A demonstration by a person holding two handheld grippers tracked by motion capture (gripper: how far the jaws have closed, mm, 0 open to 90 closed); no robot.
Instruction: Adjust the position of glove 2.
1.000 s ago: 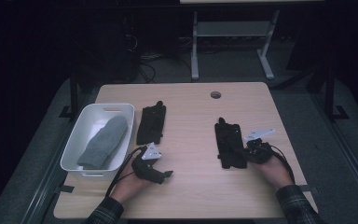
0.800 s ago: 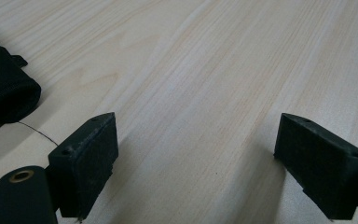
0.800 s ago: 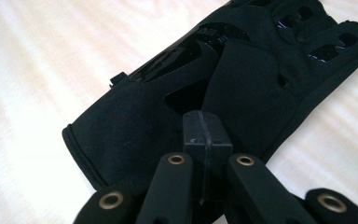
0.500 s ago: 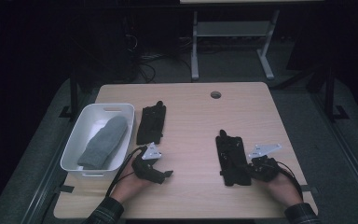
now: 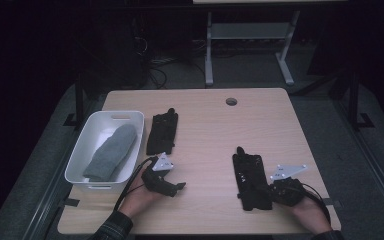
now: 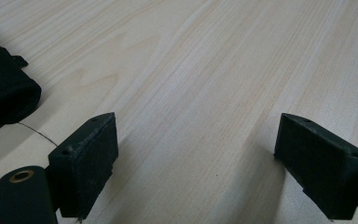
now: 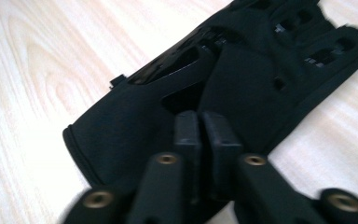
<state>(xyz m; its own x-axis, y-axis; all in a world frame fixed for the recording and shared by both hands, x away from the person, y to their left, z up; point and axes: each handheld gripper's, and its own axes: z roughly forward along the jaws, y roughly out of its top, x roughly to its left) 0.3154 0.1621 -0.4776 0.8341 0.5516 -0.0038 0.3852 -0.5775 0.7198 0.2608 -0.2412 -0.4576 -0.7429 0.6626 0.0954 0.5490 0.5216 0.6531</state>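
Two black gloves lie on the table (image 5: 205, 115) in the high view: one (image 5: 161, 131) at 10 o'clock beside the white bin (image 5: 130, 120), the other (image 5: 250, 180) at 4 o'clock, touching the right gripper (image 5: 272, 192). Left gripper view: the left gripper (image 6: 198, 154) gapes wide over bare wood. Right gripper view: the right gripper's jaws, nearly closed, pinch the glove's cuff edge (image 7: 135, 135).

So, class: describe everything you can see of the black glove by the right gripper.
The glove is black, soft fabric with a shiny panel on its back and small openings along the fingers. It lies flat on the table, fingers pointing away from the person, cuff nearest them. The right gripper has its jaws nearly together over the cuff edge, apparently pinching the fabric. Nothing else touches the glove.
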